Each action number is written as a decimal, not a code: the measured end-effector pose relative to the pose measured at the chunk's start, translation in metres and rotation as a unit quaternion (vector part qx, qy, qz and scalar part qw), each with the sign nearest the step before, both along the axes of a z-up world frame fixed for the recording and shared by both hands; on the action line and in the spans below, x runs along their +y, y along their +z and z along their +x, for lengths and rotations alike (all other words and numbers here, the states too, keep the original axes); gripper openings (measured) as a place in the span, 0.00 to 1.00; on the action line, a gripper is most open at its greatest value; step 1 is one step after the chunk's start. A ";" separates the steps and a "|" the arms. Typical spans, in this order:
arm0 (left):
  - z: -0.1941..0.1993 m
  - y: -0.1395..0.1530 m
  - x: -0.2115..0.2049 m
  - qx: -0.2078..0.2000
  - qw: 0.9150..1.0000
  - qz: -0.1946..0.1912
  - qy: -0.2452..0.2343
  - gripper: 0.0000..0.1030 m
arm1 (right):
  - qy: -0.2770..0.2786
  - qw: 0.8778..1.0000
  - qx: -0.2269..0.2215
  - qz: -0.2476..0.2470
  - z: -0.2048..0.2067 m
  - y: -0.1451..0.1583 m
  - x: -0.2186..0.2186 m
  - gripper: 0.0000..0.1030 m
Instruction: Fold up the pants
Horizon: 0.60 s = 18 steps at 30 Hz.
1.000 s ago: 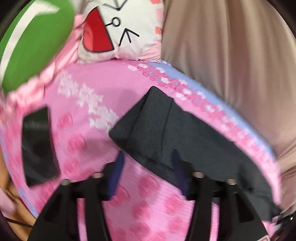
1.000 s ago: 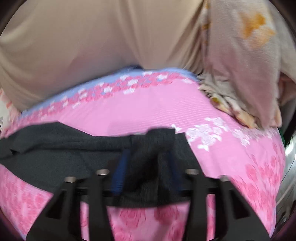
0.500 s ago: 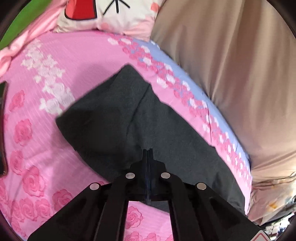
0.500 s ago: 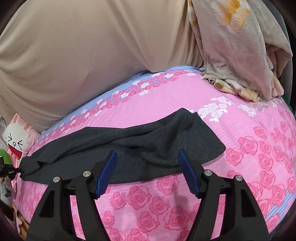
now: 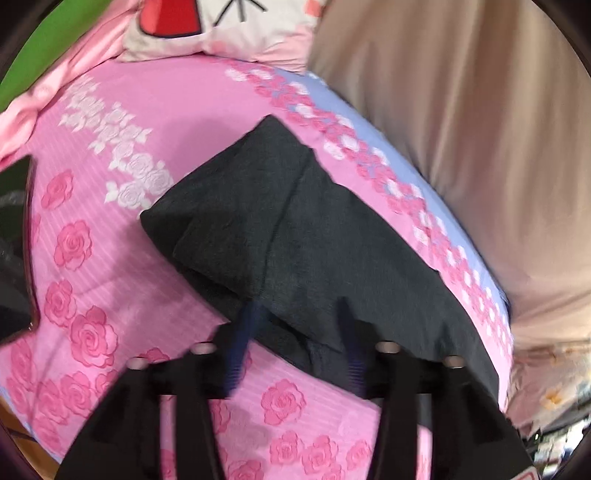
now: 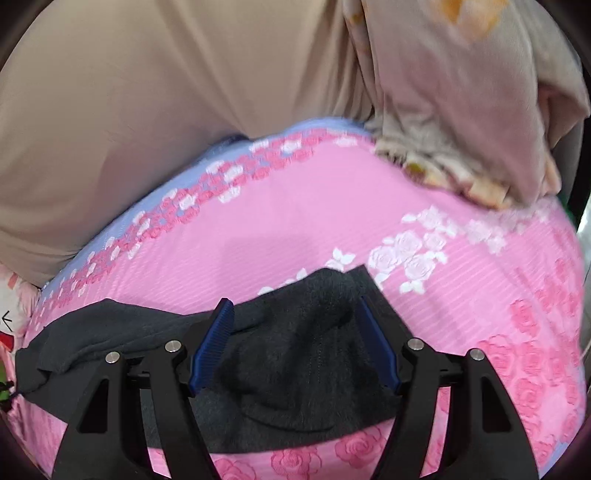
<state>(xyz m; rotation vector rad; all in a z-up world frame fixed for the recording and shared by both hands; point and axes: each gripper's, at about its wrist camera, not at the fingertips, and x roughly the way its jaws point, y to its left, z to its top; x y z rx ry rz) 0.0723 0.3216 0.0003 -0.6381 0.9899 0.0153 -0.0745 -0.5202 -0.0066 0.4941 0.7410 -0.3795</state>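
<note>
Your pink rose-print bedsheet [image 5: 110, 288] fills both views, with the beige curtain [image 6: 155, 110] behind it from 10 to 1 o'clock in the right wrist view. The dark grey pants [image 5: 295, 236] lie flat on the sheet as a long band, running from the centre towards 5 o'clock in the left wrist view; in the right wrist view one end is bunched into a raised hump [image 6: 306, 350] near 6 o'clock.

You tilt both tools steeply down at the cloth. Your left gripper [image 5: 295, 332] sits over the near edge of the pants, its jaws apart and pressing on nothing; they have just been opening, after standing shut half a second ago. Your right gripper [image 6: 295, 317] straddles the hump with its blue pads [image 6: 212, 343] wide apart, cloth between them but not pinched.

Half a second ago the right gripper stood further back, with the pants lying flatter ahead of it.

The cartoon pillow [image 5: 221, 29] rests at 12 o'clock in the left wrist view.
</note>
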 end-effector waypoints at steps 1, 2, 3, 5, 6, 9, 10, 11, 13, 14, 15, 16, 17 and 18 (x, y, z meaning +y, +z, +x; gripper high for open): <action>0.003 -0.004 0.000 0.002 1.000 -0.005 0.003 0.46 | 0.007 1.000 0.012 0.000 0.007 -0.006 -0.001 0.62; 0.006 -0.006 -0.001 0.005 1.000 -0.010 0.005 0.46 | 0.016 1.000 0.017 0.001 0.012 -0.010 -0.001 0.43; 0.008 -0.007 -0.001 0.005 1.000 -0.012 0.007 0.46 | 0.031 0.999 0.020 0.006 0.019 -0.012 0.000 0.27; 0.012 -0.004 -0.002 0.005 1.000 -0.005 0.010 0.46 | 0.041 0.999 -0.021 -0.020 0.018 0.013 0.008 0.05; 0.013 -0.002 -0.001 0.006 1.000 -0.001 0.011 0.46 | 0.047 0.996 -0.061 -0.048 0.010 0.035 0.015 0.05; 0.015 -0.001 0.000 0.009 1.000 0.001 0.011 0.46 | 0.065 0.976 -0.161 -0.131 -0.025 0.090 0.036 0.05; 0.015 -0.002 0.002 0.010 1.000 -0.002 0.011 0.46 | 0.066 0.973 -0.153 -0.159 -0.031 0.093 0.040 0.05; 0.015 -0.004 0.003 0.010 1.000 -0.005 0.011 0.48 | 0.073 0.971 -0.128 -0.186 -0.035 0.084 0.042 0.08; 0.015 -0.009 0.005 0.009 1.000 -0.023 0.015 0.53 | 0.072 0.973 -0.071 -0.206 -0.040 0.055 0.040 0.17; 0.015 -0.012 0.006 0.008 0.999 -0.032 0.017 0.59 | 0.068 0.976 -0.040 -0.204 -0.044 0.039 0.037 0.25; 0.016 -0.014 0.008 0.010 0.999 -0.041 0.022 0.59 | 0.056 0.979 -0.018 -0.197 -0.053 0.022 0.034 0.27; 0.018 -0.017 0.008 0.014 0.999 -0.045 0.026 0.59 | 0.043 0.982 -0.014 -0.185 -0.063 0.013 0.032 0.30; 0.020 -0.018 0.009 0.020 0.998 -0.047 0.030 0.59 | 0.036 0.984 -0.016 -0.171 -0.070 0.009 0.030 0.38; 0.023 -0.020 0.009 0.024 0.998 -0.049 0.034 0.59 | 0.024 0.988 -0.023 -0.150 -0.082 0.005 0.027 0.42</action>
